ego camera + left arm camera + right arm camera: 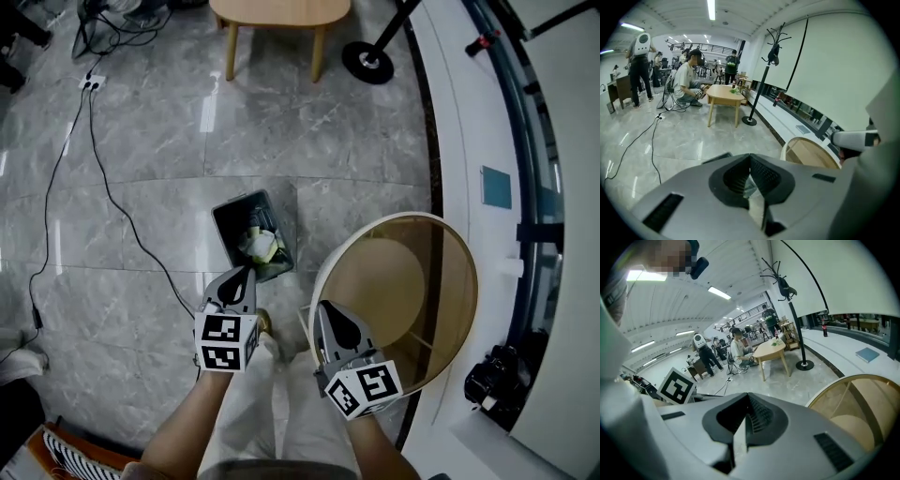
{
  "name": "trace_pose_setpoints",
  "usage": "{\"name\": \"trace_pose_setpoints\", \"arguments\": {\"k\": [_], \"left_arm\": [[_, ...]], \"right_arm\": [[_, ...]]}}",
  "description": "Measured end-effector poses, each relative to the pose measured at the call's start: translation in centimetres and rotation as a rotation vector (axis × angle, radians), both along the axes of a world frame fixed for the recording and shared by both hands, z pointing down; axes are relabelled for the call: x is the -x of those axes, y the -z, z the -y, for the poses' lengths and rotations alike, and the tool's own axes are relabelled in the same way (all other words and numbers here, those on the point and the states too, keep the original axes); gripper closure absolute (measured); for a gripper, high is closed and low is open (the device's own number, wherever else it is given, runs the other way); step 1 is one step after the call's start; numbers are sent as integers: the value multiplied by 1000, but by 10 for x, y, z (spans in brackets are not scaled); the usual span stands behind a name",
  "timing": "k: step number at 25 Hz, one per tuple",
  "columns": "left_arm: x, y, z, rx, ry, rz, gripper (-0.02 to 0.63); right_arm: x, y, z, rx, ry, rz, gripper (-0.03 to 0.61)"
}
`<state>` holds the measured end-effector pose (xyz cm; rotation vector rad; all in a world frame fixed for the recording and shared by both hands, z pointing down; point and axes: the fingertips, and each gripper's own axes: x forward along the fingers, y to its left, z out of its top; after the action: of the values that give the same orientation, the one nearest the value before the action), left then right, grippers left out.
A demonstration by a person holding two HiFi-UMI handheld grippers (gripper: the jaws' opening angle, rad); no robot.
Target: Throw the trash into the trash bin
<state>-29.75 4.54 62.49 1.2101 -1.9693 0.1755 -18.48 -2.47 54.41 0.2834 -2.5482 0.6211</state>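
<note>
Trash (261,246), crumpled pale and yellow-green pieces, lies inside the black rectangular trash bin (228,217), which stands open on the grey marble floor (141,141). The bin sits just ahead of the left gripper (242,274) and below its tips. That gripper's jaws are pressed together at the tips, and no object can be made out gripped between them. The right gripper (328,307) hangs just beside the left one, on its right. Its jaws are likewise closed on each other, with nothing between them. It hangs over the near rim of a round glass-topped table (464,281), which spreads ahead of it and to its right. A black cable (112,192) runs across the floor, well off to the left gripper's left. Far ahead of both grippers stand a wooden table (281,11) and the round base of a coat stand (367,62).
</note>
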Motion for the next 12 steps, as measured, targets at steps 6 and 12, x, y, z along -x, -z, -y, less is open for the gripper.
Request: {"name": "trace_pose_setpoints", "arguments": {"k": [6,12], "left_arm": [[-22,119,5,-65,-38,-39,594],[-76,250,4,-155,-200,-32,595]], "right_arm": [[-16,88,-6,31,43,45,561],[-44,204,-14,21,103,143,561]]}}
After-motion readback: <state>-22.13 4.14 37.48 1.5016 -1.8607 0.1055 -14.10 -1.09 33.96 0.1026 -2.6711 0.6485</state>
